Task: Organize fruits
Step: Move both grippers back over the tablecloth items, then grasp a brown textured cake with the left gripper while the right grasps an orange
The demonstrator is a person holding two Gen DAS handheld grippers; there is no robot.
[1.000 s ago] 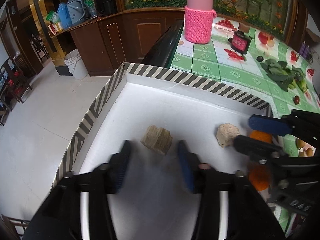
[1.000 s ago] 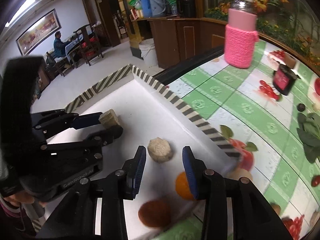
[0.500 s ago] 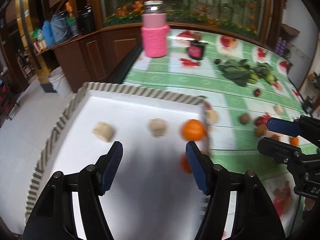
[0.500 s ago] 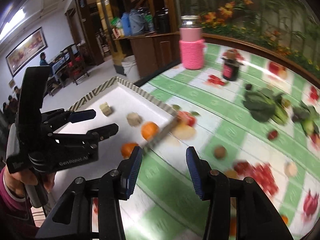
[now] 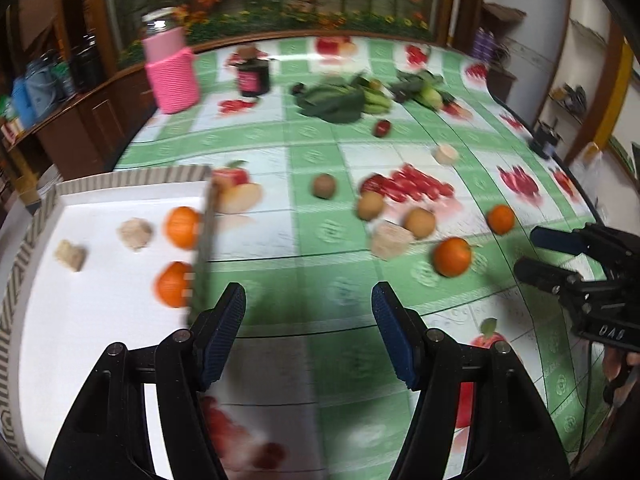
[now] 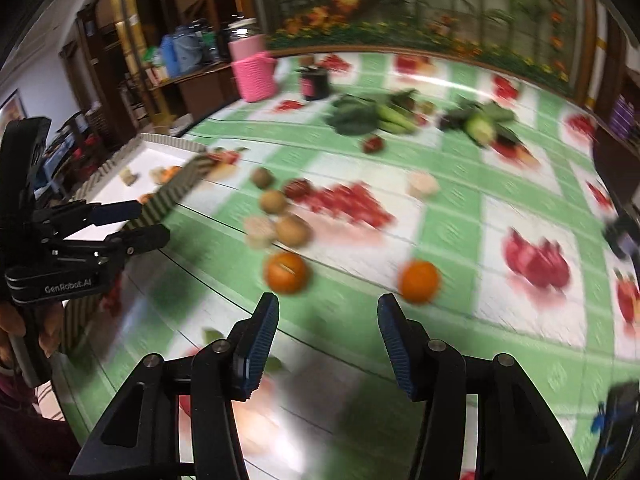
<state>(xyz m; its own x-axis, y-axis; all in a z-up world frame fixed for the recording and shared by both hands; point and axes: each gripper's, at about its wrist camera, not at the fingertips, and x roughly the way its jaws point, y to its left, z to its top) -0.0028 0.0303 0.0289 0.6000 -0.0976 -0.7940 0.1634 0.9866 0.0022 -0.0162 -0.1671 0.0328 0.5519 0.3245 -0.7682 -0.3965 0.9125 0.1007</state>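
Table (image 5: 320,248): green-checked cloth with printed fruit; loose fruit scattered across it
Tray (image 5: 80,320): white, striped rim, at the table's left edge; two oranges (image 5: 182,227) and two pale blocks (image 5: 135,233) inside
Left gripper (image 5: 308,320): jaws apart, empty, over the cloth beside the tray
Right gripper (image 6: 326,328): jaws apart, empty; two oranges (image 6: 286,272) lie just ahead

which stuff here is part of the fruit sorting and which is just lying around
Job: white tray, oranges in it, loose oranges on the table, brown fruits.
Lying about: pink knit-covered jar, dark jar, leafy greens.
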